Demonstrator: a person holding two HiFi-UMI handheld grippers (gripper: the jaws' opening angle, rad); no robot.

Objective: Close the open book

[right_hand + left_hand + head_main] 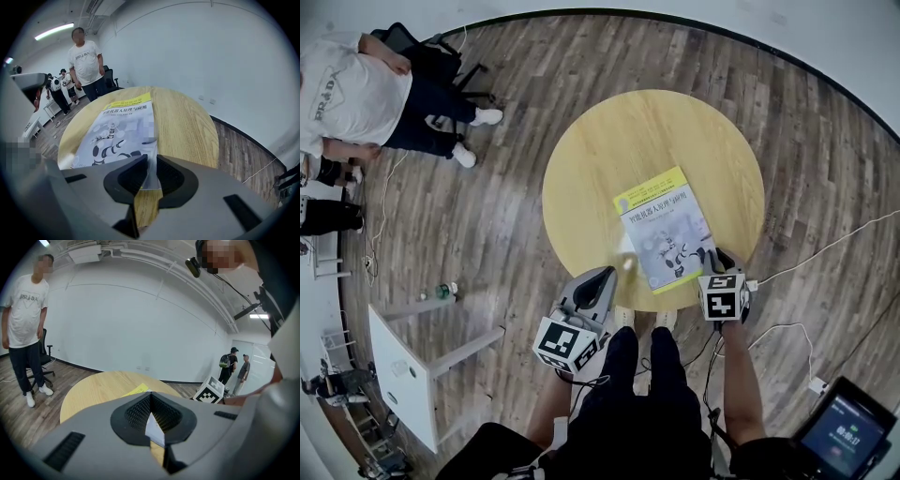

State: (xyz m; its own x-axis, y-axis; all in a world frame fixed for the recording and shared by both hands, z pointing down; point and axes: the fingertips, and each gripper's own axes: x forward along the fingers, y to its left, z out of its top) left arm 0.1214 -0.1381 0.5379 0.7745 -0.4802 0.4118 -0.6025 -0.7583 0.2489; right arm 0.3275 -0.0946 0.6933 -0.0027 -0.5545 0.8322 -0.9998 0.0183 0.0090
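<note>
Book (666, 230) lies shut and flat on the round wooden tabletop (600, 150), with its front cover facing up. The cover has a yellow strip along the far end and a picture of a white robot lower down. The book sits on the right half of the tabletop, and its near end comes close to the near edge. The right tool (716, 255) is at the near edge of the tabletop, right at the book's near right corner. In the right gripper view its two jaws stand a little apart with a thin gap between them, and the corner of the book shows in that gap. I cannot tell if the pads touch the book. The book looks flat on the wood there. The left tool (607, 275) is at the near edge too, just beside the book's left side and not on it. In the left gripper view its jaws are closed, with the tips touching at the far end. A pale bit shows through the slit lower down, maybe the cover. Nothing is held. The two tools are apart, with the book's near end between them. A person in a white shirt (342, 94) is on the wooden floor (506, 216), well away from the far left edge of the tabletop. A small white table (398, 370) stands on the floor to the left.
</note>
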